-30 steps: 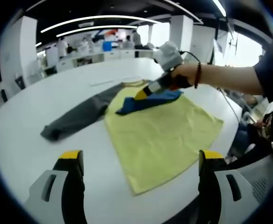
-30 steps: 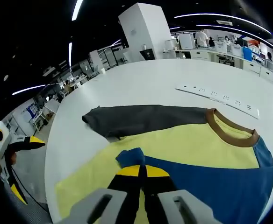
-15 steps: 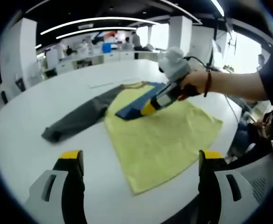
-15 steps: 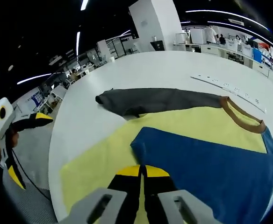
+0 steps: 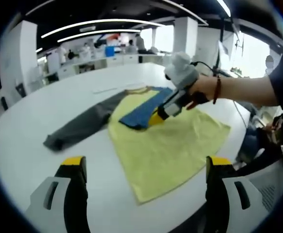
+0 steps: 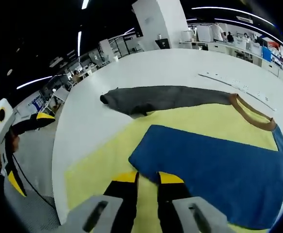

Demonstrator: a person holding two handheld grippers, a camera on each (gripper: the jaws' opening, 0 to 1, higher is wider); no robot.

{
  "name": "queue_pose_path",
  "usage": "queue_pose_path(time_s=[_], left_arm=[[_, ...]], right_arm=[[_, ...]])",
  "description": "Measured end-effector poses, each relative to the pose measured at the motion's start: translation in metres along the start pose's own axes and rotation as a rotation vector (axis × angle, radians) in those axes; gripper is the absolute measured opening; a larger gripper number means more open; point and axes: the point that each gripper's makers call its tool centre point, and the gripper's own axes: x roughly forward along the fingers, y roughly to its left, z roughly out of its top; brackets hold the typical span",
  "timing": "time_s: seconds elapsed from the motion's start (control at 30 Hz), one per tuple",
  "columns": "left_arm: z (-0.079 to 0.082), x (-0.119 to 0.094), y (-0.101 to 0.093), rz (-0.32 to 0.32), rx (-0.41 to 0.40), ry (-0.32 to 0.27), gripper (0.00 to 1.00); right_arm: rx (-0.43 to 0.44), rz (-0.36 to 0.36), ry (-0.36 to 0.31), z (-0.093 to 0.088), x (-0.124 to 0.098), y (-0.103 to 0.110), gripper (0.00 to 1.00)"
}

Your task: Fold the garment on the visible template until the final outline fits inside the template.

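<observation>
A yellow shirt lies flat on the white table. Its grey sleeve stretches out to the left. Its blue sleeve is folded across the yellow body. My right gripper, held in a hand, points down at the blue sleeve's end. In the right gripper view the blue sleeve lies flat on the yellow body, and my right gripper stands slightly open at its near corner. The grey sleeve and brown collar lie beyond. My left gripper is wide open, short of the shirt's hem.
A thin white strip lies on the table past the collar. The person's forearm reaches in from the right. My left gripper hangs off the table's rounded edge. Workbenches and people stand far behind.
The right gripper carried the blue sleeve's end across the yellow body, laid it flat, and its jaws have parted off it. The left gripper has stayed put.
</observation>
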Motion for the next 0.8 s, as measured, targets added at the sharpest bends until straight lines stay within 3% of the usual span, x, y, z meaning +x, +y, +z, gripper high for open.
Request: queue_pose_path(time_s=[0.17, 0.47, 0.63, 0.8], left_arm=[[0.002, 0.000, -0.002, -0.002, 0.006, -0.003, 0.99], [0.005, -0.002, -0.002, 0.010, 0.007, -0.011, 0.99], [0.006, -0.002, -0.001, 0.018, 0.006, -0.010, 0.99], [0.006, -0.003, 0.000, 0.022, 0.006, -0.010, 0.99]], right_arm=[[0.015, -0.032, -0.048, 0.012, -0.015, -0.010, 0.21], [0.022, -0.101, -0.088, 0.020, -0.038, -0.030, 0.42], [0.029, -0.148, -0.102, 0.020, -0.051, -0.043, 0.57], [0.041, -0.173, -0.107, 0.016, -0.063, -0.051, 0.65]])
